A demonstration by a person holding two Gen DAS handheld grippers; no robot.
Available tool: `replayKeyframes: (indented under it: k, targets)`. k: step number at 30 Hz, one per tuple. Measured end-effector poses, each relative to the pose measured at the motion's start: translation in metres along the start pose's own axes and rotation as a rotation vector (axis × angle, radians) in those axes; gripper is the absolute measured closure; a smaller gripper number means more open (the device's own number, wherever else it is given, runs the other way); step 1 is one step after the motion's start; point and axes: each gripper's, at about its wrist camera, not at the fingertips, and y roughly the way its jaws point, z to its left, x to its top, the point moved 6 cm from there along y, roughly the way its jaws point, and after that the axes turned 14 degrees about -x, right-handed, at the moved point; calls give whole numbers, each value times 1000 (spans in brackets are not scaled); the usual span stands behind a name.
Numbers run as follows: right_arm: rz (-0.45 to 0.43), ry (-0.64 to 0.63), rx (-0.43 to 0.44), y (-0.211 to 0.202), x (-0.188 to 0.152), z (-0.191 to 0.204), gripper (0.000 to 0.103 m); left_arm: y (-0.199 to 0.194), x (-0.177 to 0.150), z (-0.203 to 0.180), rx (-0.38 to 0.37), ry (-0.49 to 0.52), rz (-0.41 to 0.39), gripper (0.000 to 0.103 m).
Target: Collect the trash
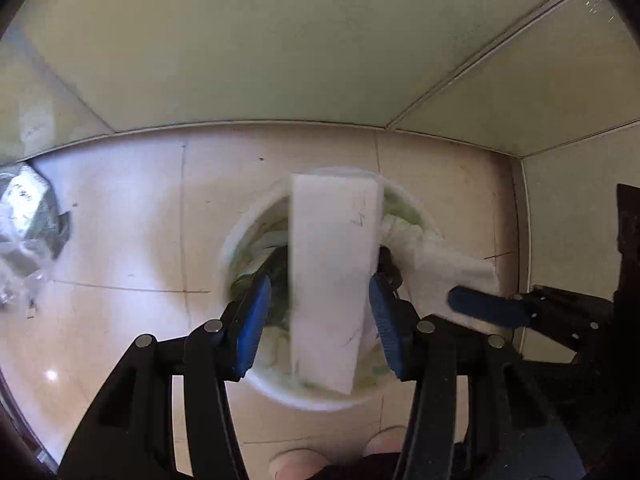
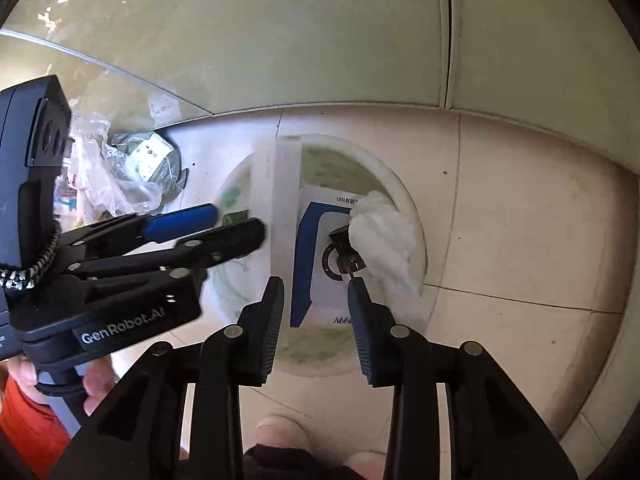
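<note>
Over the white bin (image 1: 256, 376), my left gripper (image 1: 320, 312) clamps a white carton (image 1: 332, 280); at three o'clock, my right gripper (image 2: 316, 320) stands narrowly parted, crumpled tissue (image 2: 384, 236) beside its pad.

Between the blue-padded fingers of the left gripper (image 1: 320, 312) a white box (image 1: 332, 276) is showing a blue panel. Beneath it a white bin (image 1: 240, 232) is showing pale green lining; beside it, crumpled tissue (image 2: 384, 232) is gleaming white on beige floor tiles (image 1: 132, 220).
</note>
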Motion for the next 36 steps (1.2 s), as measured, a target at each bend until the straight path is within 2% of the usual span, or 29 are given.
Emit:
replayKeyframes:
  k: [3,6,9,13,15,20,25,28,31,33,36]
  targets:
    - [-21,4,-9,-34,-2,-2,73,-37,-6,-11,36,1,-23,53]
    - [-65,10,-28,-95,-4,2,73,-93,-14,-32,44,-1,-43,53]
    - [-126,13,-55,-175,-4,9,73,-167,-21,-68,49,12,-77,53]
    - [-237,49,-46,-310,-1,19,73,-288,-25,-131,60,63,-160,53]
    - [-303,68,-41,-371,5,40,73,-353,-26,-164,57,93,-214,53]
    - [-493,86,-9,-548,-6,54,73,-508,-31,-261,62,162,-392,53]
    - [-715,45,-4,-698,-33,76,73,-653,-48,-341,51,219,-637,53]
    - [-846,6,-31,-763,-55,88,73,-723,-71,-378,88,266,-793,53]
    - [-954,-24,-69,-809,-81,116,73,-778,-97,-405,97,302,-911,51]
    - [-1009,-31,-86,-833,-94,133,73,-810,-114,-414,95,330,-962,48]
    - [-1058,-25,-110,-848,-115,152,70,-841,-141,-422,99,381,-1003,37]
